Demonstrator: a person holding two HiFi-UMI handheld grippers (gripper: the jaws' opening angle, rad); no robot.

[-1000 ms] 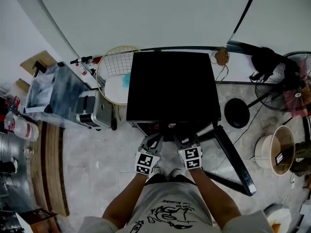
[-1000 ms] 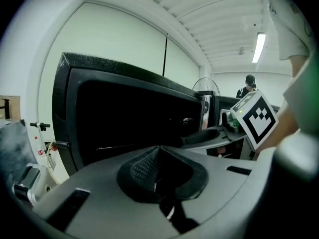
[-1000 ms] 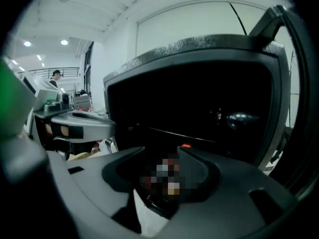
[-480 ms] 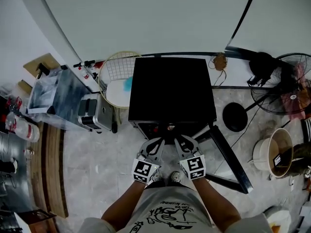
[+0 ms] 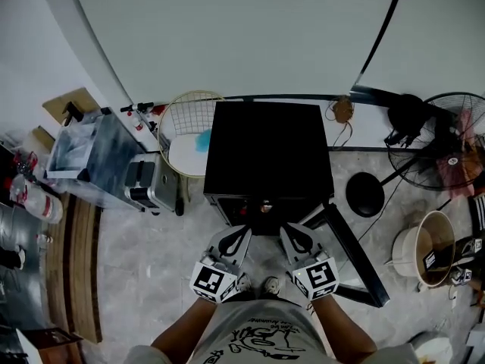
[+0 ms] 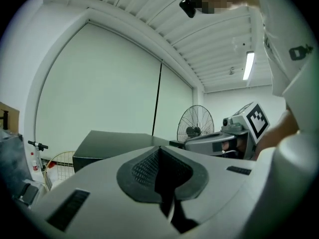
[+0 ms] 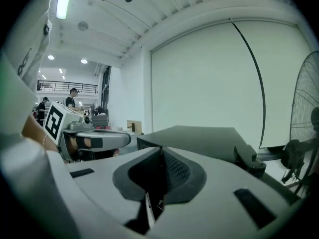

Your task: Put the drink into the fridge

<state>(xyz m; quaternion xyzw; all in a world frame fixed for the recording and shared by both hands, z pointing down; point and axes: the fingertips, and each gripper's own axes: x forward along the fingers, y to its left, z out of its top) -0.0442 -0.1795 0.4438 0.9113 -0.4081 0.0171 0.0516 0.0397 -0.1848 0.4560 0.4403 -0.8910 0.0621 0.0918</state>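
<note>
**A:** What is in front of you?

**B:** A person (image 5: 261,332) is standing on a grey floor (image 5: 144,256), facing a low black fridge (image 5: 269,146). Its door (image 5: 356,256) is hanging open on their right.

**A:** And the claws?

**B:** The left claw (image 5: 236,235) is hovering just before the fridge's open front, its jaws pressing together on nothing. The right claw (image 5: 294,235) is hovering beside it. Its jaws are closing, with the pads meeting and nothing between them.

**A:** Where is the drink?

**B:** A small pale thing (image 5: 264,205) is showing just inside the open front, beyond the two claws. It is too small for me to tell whether it is the drink.

**A:** Anything nearby?

**B:** A wire basket (image 5: 182,116) is sitting at the fridge's left. A fan (image 5: 455,146) and a bucket (image 5: 428,245) are standing well off to the right.
</note>
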